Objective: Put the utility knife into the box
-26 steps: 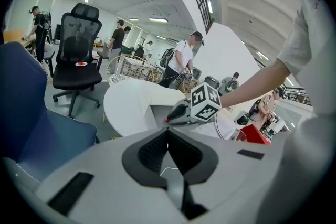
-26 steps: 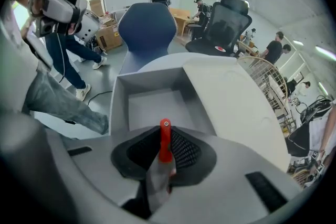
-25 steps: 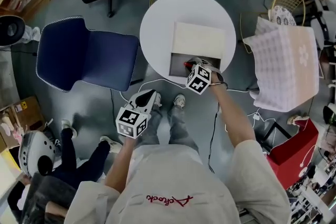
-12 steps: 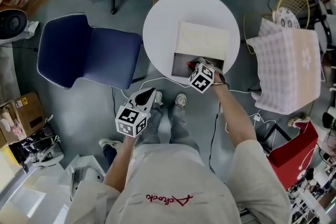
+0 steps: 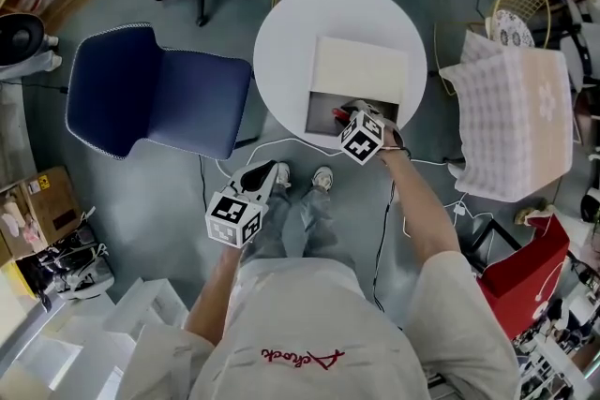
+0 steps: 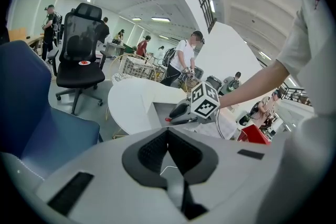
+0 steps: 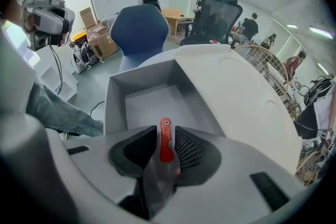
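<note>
Release of the knife above the open box.
The right gripper [image 7: 166, 134] is opening its jaws. The red utility knife [image 7: 166, 147] stands between the pads, which seem to have just let go of it. The gripper hangs directly above the uncovered end of the box [image 7: 118, 93], probably so the knife drops inside; a lid covers the far part. The box sits on the near side of the round white table [image 5: 281, 42]. The left gripper [image 6: 168, 145], jaws together and empty, waits low beside the person's legs, well clear of the table.
</note>
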Action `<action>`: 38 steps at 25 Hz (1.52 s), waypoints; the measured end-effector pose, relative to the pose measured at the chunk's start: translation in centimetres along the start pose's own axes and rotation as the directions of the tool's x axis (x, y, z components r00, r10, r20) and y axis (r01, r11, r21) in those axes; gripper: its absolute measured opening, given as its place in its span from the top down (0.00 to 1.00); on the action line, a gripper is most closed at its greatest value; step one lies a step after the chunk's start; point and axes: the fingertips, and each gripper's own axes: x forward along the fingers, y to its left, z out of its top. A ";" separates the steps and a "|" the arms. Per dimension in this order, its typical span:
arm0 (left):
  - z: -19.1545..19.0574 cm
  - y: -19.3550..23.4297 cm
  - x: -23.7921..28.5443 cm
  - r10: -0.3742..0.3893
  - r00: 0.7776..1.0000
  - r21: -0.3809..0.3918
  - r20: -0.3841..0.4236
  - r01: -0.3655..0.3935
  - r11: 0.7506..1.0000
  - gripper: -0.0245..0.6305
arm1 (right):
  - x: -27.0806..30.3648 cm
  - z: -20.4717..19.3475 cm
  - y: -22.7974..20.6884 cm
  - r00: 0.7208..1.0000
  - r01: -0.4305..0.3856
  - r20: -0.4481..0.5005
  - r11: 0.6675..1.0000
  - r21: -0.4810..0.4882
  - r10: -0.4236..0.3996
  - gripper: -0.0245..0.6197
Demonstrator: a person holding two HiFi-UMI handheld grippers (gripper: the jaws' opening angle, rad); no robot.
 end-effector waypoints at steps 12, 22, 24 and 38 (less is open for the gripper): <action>0.0 -1.7 -0.9 -0.022 1.000 0.033 0.022 0.021 0.999 0.95 | -2.8 0.9 0.2 0.991 0.105 0.076 0.994 0.038 -0.107 0.89; 1.3 -3.2 -2.0 -0.063 0.997 0.087 0.053 0.058 0.995 0.95 | -6.1 1.6 1.1 0.980 0.165 0.097 0.984 0.071 -0.172 0.94; 1.6 -3.3 -2.4 -0.072 0.995 0.101 0.062 0.066 0.993 0.94 | -6.8 1.9 1.5 0.976 0.181 0.108 0.979 0.090 -0.191 0.94; 8.5 -3.7 -4.4 -0.181 0.975 0.279 0.133 0.138 0.950 0.95 | -16.9 6.0 0.7 0.829 0.244 0.317 0.807 0.537 -0.461 0.94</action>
